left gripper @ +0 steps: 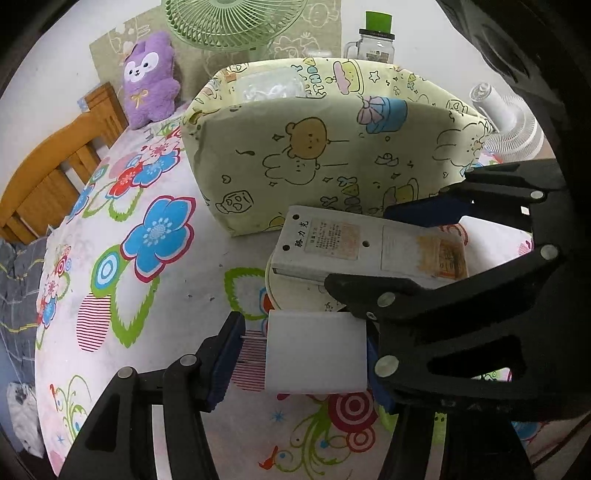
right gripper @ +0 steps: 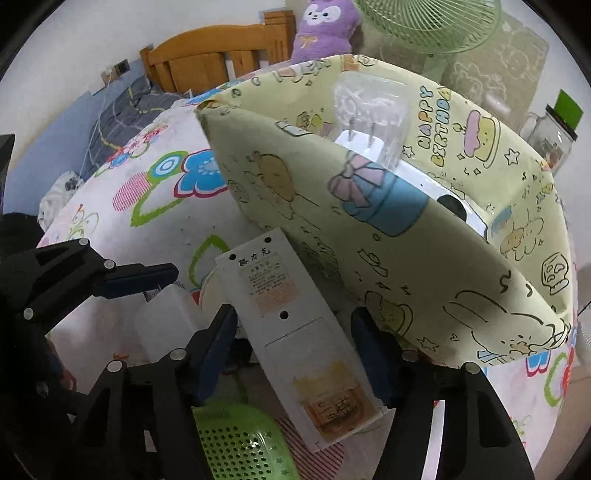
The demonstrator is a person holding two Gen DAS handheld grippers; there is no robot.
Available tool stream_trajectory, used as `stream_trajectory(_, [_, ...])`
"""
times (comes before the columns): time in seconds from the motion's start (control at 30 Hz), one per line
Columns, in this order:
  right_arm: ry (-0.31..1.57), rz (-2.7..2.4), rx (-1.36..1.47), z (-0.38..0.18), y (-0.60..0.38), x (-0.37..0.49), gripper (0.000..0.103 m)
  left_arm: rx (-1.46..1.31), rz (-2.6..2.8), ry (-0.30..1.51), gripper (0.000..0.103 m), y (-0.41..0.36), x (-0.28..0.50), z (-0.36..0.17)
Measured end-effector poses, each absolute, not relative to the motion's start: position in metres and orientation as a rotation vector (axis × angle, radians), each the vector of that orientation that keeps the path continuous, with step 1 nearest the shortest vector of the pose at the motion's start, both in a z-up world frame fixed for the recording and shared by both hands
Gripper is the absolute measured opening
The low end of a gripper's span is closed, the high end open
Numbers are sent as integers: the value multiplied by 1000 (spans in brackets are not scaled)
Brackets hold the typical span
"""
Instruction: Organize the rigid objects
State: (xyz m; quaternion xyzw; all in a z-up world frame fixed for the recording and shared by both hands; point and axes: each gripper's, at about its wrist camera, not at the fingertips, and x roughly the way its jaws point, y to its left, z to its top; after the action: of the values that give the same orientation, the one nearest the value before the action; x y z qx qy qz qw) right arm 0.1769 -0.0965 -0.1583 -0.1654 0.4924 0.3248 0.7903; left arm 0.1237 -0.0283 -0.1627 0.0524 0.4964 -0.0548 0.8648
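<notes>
Foam, a white block of it, sat between the blue pads of the left gripper; the far pad touched one side while a gap showed at the other, so the gripper was parted and not clamping. Just beyond it, the right gripper straddled a long white remote-like device, which lay face down with its label upward. That gripper's pads stood off from both long sides, so it was open around the device without pressing it. A green perforated basket lay at the near edge under the right gripper. The device rested partly on a round cream-coloured lid on the flowered cloth of the desk. Behind it stood a pale yellow fabric bin printed with cartoon bears, touching the device's far end; inside were a white plug and a clear plastic box. Farther back were a purple plush toy, a green fan, a glass jar with a green lid and a wooden bed frame.
</notes>
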Motion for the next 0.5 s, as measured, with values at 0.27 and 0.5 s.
stream_trajectory(0.27, [1117, 676, -344, -158, -107, 167, 52, 145, -131, 1039, 63, -36, 117, -165])
stream_trajectory(0.5, [1119, 653, -379, -158, -109, 156, 49, 122, -112, 1057, 63, -34, 115, -168])
